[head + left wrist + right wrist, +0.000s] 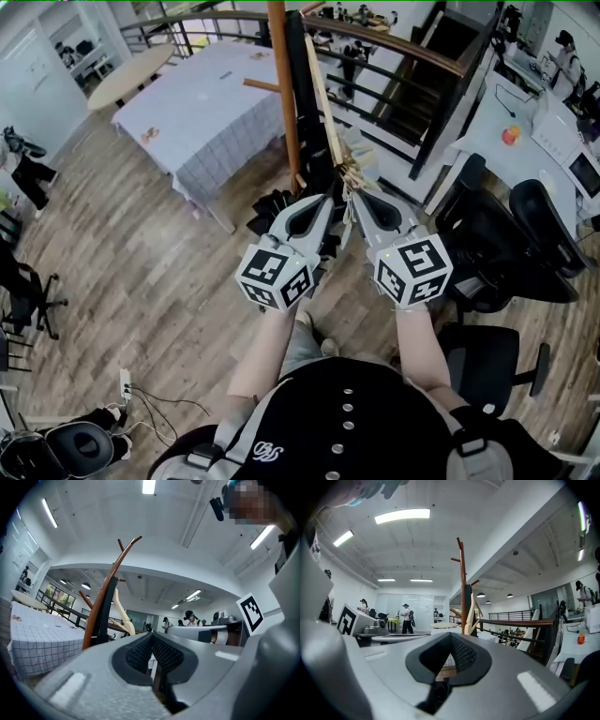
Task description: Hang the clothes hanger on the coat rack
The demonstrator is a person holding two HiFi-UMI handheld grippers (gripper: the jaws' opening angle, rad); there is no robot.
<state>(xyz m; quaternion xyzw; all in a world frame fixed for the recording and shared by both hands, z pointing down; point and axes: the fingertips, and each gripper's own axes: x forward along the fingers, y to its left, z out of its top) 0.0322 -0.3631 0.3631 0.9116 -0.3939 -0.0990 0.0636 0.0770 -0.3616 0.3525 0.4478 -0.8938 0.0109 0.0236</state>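
The coat rack (281,94) is a brown wooden pole with curved pegs, right in front of me; a black garment (305,103) hangs down its side. A pale wooden clothes hanger (325,98) hangs against the rack beside that garment. It also shows as the pale hanger (123,617) in the left gripper view and the pale hanger (471,613) in the right one. My left gripper (322,200) and right gripper (360,197) sit side by side just short of its lower end. Both the left gripper (151,634) and the right gripper (450,635) are shut, with nothing between their pads.
A table with a checked cloth (216,112) stands behind the rack to the left, and a round table (131,70) lies farther off. A dark railing (394,42) runs behind. Black office chairs (506,234) crowd the right side. People stand in the distance.
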